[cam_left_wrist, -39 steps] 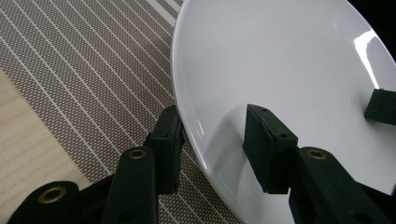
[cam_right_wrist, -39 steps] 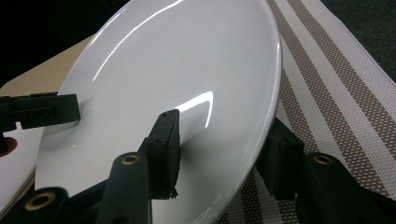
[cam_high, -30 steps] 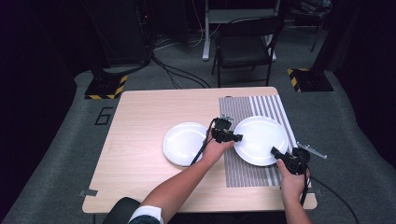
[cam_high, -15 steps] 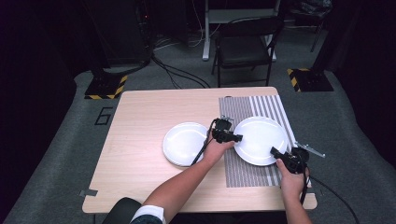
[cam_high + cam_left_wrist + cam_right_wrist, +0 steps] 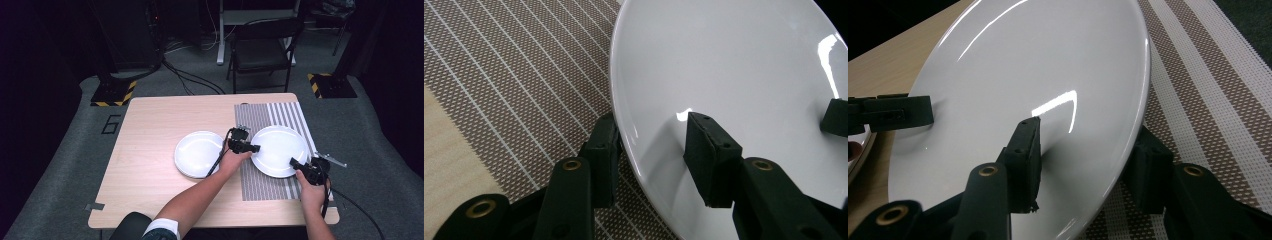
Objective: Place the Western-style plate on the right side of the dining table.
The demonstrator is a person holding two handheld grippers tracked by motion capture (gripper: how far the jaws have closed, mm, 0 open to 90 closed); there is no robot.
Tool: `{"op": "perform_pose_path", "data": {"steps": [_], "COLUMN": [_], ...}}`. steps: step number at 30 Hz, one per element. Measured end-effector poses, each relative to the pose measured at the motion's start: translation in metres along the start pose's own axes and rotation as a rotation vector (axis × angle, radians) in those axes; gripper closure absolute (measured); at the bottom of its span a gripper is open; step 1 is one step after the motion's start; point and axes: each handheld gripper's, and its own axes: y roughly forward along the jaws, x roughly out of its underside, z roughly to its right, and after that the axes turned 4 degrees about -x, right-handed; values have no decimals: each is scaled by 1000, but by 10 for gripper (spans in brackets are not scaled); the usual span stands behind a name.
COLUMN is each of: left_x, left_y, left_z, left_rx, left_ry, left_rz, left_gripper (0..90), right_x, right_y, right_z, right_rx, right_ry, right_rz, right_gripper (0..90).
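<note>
Both grippers straddle opposite rims of the plate [image 5: 279,150], one jaw above, one below: left gripper [image 5: 246,147] and right gripper [image 5: 300,166] are open, probably to lift it level.

Black chair [image 5: 263,47] beyond the table [image 5: 150,150] (grey floor [image 5: 55,150]).

Black chair [image 5: 263,47], perhaps 2 hazard-striped bases [image 5: 113,93]

The left gripper [image 5: 651,155] stood open astride the rim of the white plate [image 5: 744,65], one jaw above the plate, the other under its edge on the striped placemat [image 5: 524,75] beside it.
</note>
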Motion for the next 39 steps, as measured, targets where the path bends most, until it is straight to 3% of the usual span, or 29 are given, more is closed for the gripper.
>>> {"op": "perform_pose_path", "data": {"steps": [39], "left_x": [0], "left_y": [17], "left_z": [-5], "left_rx": [-38], "left_ry": [-7], "left_rz": [-41], "left_gripper": [576], "right_x": [-4], "right_y": [19], "right_z": [11], "right_rx": [10], "right_ry": [26], "right_rz": [-35], "right_gripper": [546]}}
